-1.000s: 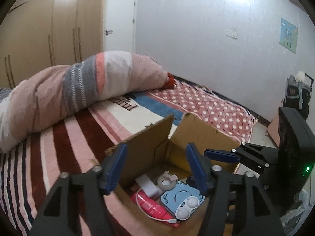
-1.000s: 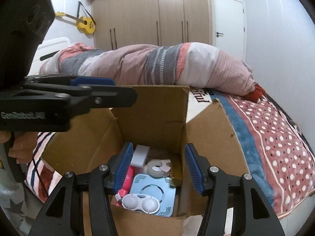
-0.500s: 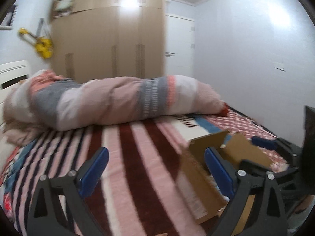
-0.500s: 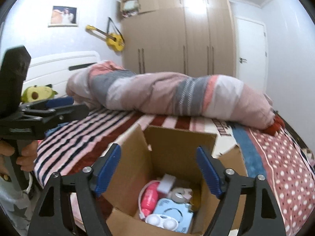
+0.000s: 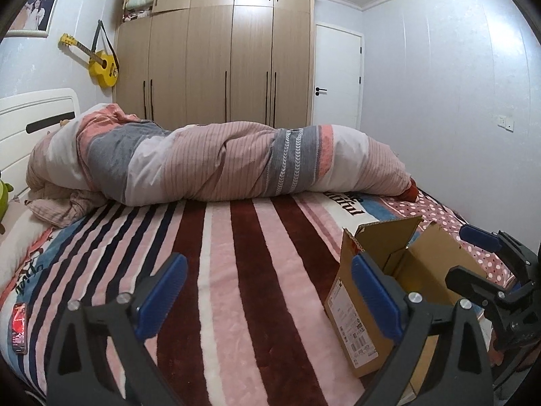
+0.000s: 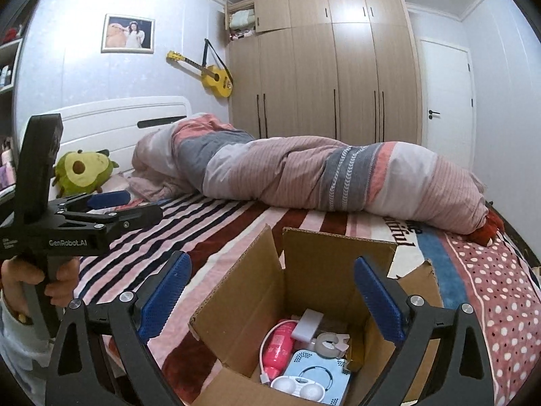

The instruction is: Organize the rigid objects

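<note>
An open cardboard box (image 6: 236, 304) stands on the striped bed near its front edge; it also shows in the left wrist view (image 5: 358, 318). Inside lie a pink bottle (image 6: 280, 343), a white cable (image 6: 264, 377), a white block (image 6: 307, 324), a tape roll (image 6: 329, 344), a blue flat device (image 6: 316, 370) and a white double-cup case (image 6: 301, 389). My right gripper (image 6: 272, 299) is open and empty, above the box. My left gripper (image 5: 268, 292) is open and empty, over the blanket left of the box; it also shows in the right wrist view (image 6: 135, 208).
A rolled striped duvet (image 5: 219, 165) lies across the far side of the bed. An avocado plush (image 6: 83, 171) sits by the white headboard (image 6: 111, 118). A phone (image 5: 19, 326) lies at the bed's left edge. A wardrobe (image 5: 216, 57) and door (image 5: 338, 77) stand behind.
Both grippers have drawn back and up from the box and opened wider. The left gripper swung left, off the box and over the striped blanket.
</note>
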A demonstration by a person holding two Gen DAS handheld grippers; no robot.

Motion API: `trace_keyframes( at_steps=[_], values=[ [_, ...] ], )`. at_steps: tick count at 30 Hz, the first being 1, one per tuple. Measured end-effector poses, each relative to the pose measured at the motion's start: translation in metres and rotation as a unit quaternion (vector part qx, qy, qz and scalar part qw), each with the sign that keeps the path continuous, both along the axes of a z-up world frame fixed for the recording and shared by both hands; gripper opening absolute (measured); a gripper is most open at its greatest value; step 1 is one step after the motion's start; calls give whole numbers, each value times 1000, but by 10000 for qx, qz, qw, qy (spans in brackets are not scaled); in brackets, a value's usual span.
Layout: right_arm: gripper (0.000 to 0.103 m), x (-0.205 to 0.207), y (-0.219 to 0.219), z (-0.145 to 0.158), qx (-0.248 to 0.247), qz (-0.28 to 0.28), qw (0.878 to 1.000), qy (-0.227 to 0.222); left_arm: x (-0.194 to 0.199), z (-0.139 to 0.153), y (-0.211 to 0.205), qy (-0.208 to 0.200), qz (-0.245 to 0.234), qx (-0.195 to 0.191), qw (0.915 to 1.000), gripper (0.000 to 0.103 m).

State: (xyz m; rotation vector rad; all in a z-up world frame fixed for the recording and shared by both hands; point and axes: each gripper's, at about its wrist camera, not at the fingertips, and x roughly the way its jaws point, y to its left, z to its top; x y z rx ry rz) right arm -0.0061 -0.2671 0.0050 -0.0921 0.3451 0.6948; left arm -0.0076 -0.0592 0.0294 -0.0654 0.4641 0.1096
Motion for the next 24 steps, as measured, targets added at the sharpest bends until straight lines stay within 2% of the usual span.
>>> trace_keyframes(
  at_steps=[24],
  values=[
    [97,0,-9,0,92,-58,9999,32,-2,0,-2,-24,-71,28,10000,97]
  ],
)
